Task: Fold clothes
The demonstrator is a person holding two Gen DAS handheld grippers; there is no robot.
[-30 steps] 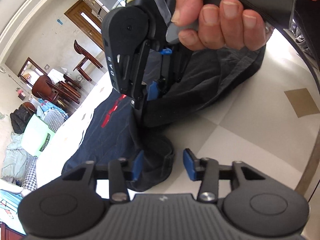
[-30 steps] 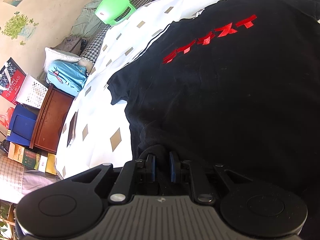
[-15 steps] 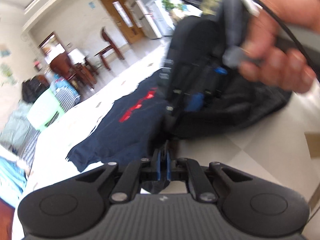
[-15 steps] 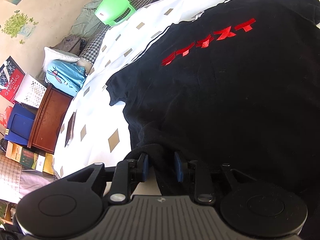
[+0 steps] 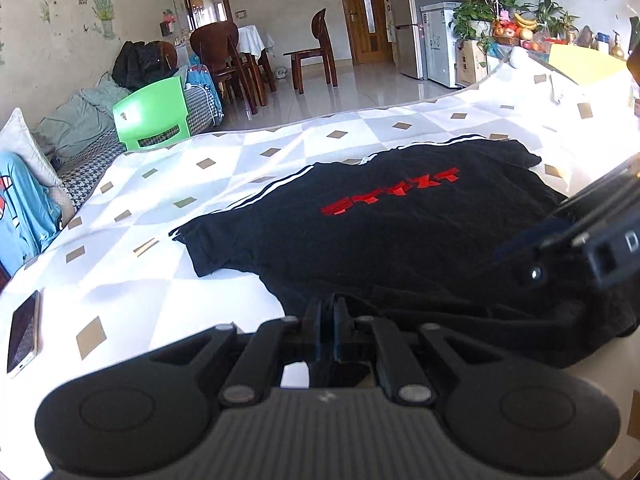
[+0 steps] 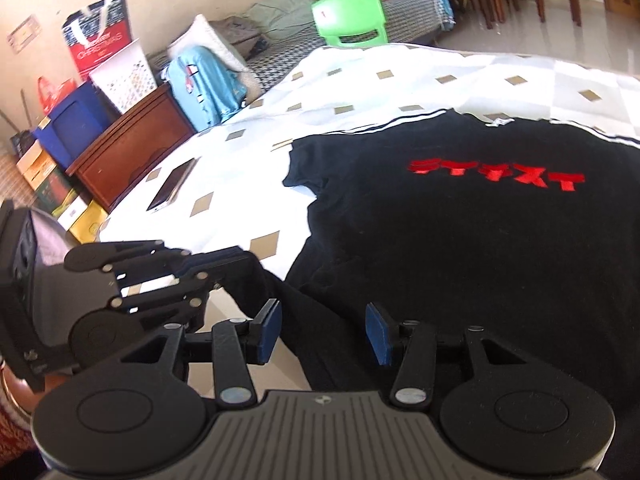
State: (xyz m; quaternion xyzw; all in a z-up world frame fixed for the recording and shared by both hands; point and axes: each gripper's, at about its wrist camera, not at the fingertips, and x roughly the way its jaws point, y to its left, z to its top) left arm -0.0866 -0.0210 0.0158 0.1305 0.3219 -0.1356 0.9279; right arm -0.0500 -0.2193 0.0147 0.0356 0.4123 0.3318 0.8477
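Black T-shirt point(image 5: 400, 240), red lettering, lies flat on diamond-print worktop point(image 5: 224, 160). Left gripper point(image 5: 329, 320) low at near hem, jaws clamped on fabric. Right gripper point(image 6: 322, 330) hovers over hem, jaws apart, nothing gripped.

Only a phone point(image 5: 23, 333) interrupts open tablecloth point(image 5: 132, 280) left of shirt point(image 5: 400, 232)

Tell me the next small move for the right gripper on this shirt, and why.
Probably close the right gripper on the hem of the black T-shirt. Its jaws stand open with cloth between the pads, while the left gripper is shut on the hem nearby. Both need a hold before lifting the fold.
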